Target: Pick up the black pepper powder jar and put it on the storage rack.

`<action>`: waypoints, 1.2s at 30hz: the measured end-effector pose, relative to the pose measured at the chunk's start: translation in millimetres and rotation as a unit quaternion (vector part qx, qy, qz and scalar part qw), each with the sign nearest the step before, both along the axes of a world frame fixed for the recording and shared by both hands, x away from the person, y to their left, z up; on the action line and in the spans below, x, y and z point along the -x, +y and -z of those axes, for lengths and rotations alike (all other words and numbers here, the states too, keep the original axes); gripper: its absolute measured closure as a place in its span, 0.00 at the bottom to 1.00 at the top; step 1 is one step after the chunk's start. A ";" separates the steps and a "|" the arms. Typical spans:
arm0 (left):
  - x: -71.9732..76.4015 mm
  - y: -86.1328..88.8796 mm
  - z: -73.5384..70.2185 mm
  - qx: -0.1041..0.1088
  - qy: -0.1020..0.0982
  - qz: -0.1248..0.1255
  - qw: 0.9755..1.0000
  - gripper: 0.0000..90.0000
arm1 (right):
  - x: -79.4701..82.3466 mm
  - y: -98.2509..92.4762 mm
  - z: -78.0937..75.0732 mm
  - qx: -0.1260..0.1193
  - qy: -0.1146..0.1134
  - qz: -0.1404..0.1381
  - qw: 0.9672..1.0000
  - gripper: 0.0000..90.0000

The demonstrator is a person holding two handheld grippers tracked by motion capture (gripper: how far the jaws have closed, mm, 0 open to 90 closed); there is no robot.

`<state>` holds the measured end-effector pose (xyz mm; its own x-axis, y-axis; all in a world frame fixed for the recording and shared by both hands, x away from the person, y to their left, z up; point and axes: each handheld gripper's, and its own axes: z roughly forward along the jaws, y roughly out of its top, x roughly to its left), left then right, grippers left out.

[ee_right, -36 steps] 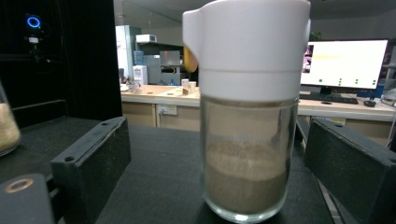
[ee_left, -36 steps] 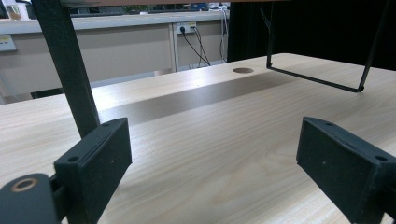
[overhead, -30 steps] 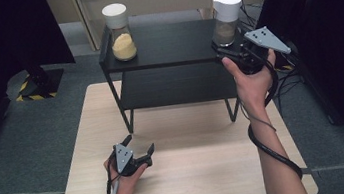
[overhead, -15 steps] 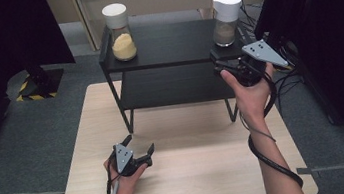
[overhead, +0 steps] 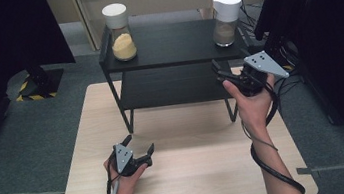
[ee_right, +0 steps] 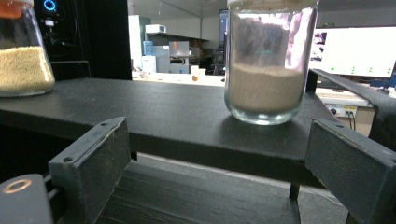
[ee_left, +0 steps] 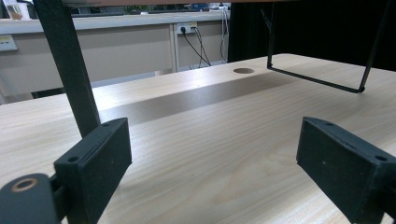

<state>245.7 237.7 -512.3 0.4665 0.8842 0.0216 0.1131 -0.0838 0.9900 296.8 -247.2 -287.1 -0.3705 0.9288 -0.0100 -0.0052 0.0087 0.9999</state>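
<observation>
While formerly at the brown-powder jar (overhead: pixel 227 20), right hand-held gripper (overhead: pixel 221 73) now lower, nearer.

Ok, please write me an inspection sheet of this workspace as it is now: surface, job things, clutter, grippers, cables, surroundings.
Surface: pale wooden table, bare in front; black two-level shelf at its back.
Job's things: jar of brown powder, upright on the shelf's top right; jar of yellow grains, top left.
Clutter: nothing seen.
Grippers: right gripper open, level with the shelf edge; left gripper open, low over the table.
Cables: one trails from each gripper.
Surroundings: black curtains, grey floor.
</observation>
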 end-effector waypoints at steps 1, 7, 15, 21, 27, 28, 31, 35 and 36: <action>0.0 0.1 0.0 0.000 0.000 0.000 1.000 0.11 | 0.5 -0.3 1.2 0.000 0.001 -0.001 1.000 0.08; 0.2 0.1 0.1 0.000 -0.001 0.000 1.000 0.11 | 3.8 -1.4 11.7 -0.010 0.001 -0.001 1.000 0.08; 0.1 0.0 0.0 0.000 0.000 0.000 1.000 0.11 | 5.1 -1.7 20.6 -0.009 0.012 -0.003 1.000 0.08; 0.1 0.0 0.2 0.001 0.000 0.000 1.000 0.11 | 7.5 -3.3 27.9 -0.010 0.017 -0.003 1.000 0.08; 0.1 0.0 0.5 0.002 -0.001 0.000 1.000 0.11 | 12.5 -5.1 35.6 -0.009 0.022 -0.004 1.000 0.08; 0.1 0.0 0.4 0.001 -0.001 0.000 1.000 0.11 | 13.4 -5.3 37.1 -0.010 0.022 -0.004 1.000 0.08; 0.2 -0.1 0.3 0.000 -0.001 0.000 1.000 0.11 | 15.4 -6.1 40.7 -0.009 0.024 -0.005 1.000 0.08; 0.2 0.1 0.6 0.003 -0.001 -0.001 1.000 0.11 | 17.8 -7.1 44.7 -0.008 0.026 -0.005 1.000 0.08; 0.1 0.0 0.6 0.002 -0.001 -0.001 1.000 0.11 | 18.4 -7.3 45.7 -0.008 0.027 -0.005 1.000 0.08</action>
